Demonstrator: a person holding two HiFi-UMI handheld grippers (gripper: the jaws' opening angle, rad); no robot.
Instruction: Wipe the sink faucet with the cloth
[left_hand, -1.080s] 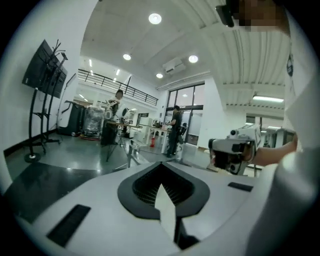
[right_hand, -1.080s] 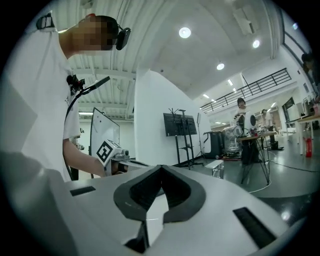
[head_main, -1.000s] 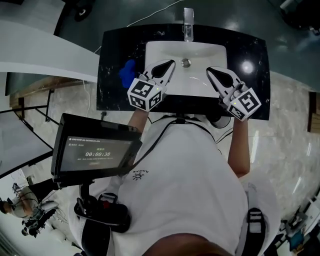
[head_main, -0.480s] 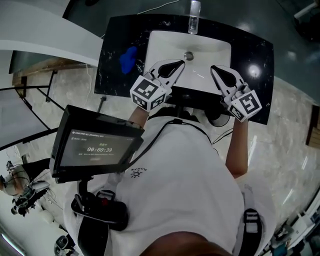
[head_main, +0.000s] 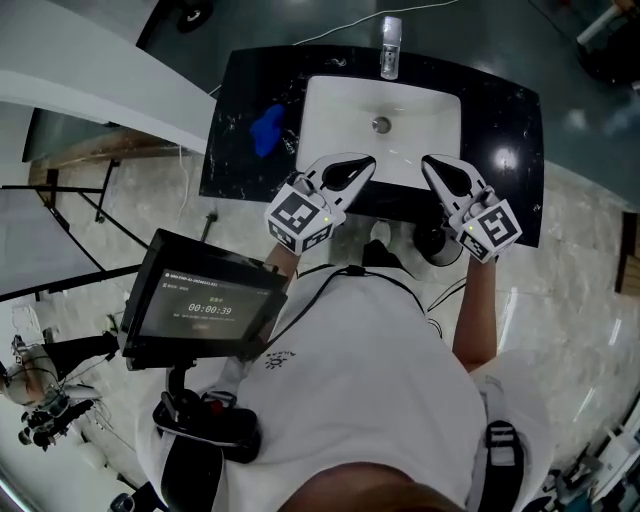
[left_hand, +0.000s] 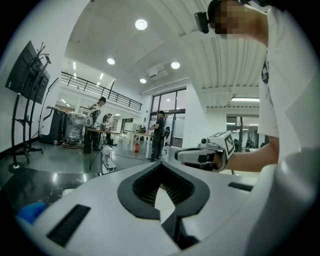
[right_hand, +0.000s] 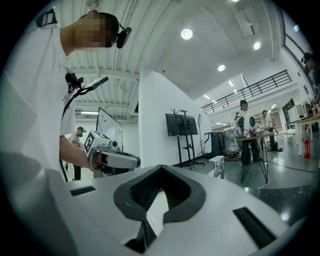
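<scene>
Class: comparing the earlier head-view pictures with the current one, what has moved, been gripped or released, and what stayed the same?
The left gripper and right gripper drew back over the basin toward its front edge, away from the faucet. Nothing was gripped or released. Both pairs of jaws stayed shut and empty; the blue cloth stayed on the counter left of the basin.

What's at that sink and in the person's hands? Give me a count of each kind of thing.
sink basin: 1
faucet: 1
blue cloth: 1
handheld grippers: 2, the left gripper and the right gripper, both with jaws shut and empty
Total: 5
</scene>
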